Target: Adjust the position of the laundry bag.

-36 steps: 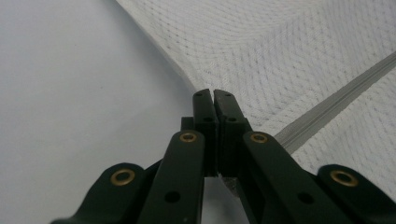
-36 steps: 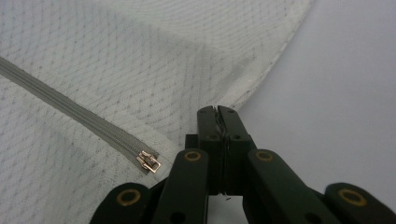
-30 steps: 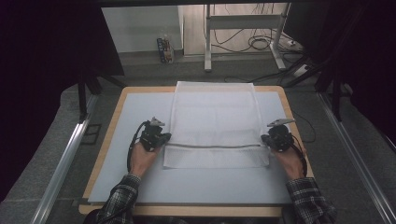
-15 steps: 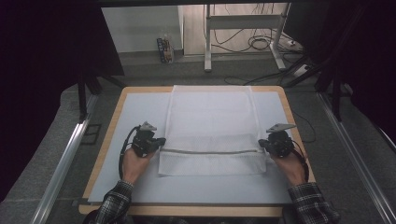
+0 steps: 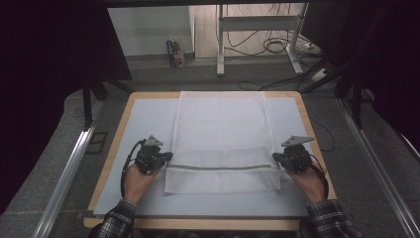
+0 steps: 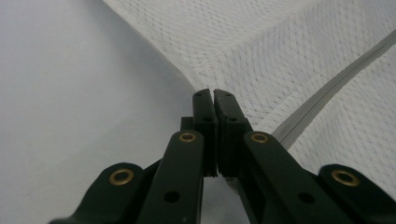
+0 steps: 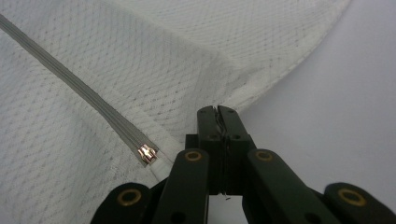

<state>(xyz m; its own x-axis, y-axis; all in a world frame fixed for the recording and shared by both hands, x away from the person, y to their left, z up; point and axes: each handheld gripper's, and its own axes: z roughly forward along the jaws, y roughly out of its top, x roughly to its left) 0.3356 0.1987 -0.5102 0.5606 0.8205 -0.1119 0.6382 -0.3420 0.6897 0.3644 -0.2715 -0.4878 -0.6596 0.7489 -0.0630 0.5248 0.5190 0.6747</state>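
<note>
- Your left tongs (image 5: 166, 157) are pressed fully together, pinching the left edge of the white mesh bag (image 5: 223, 144) just above its grey zipper (image 5: 220, 167).
- Your right tongs (image 5: 275, 157) are likewise clamped on the bag's right edge, beside the zipper's metal end (image 7: 147, 154).
- The bag lies centre frame on the worktop (image 5: 143, 119), its lower part folded.

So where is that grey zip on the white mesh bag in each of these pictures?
High view: the zip runs level across the mesh bag, low in the picture, between the two tongs.
Left gripper view: it slants along the right side.
Right gripper view: it slants from the upper left down to its metal end.
Shared landmark: the bag's folded edge.
</note>
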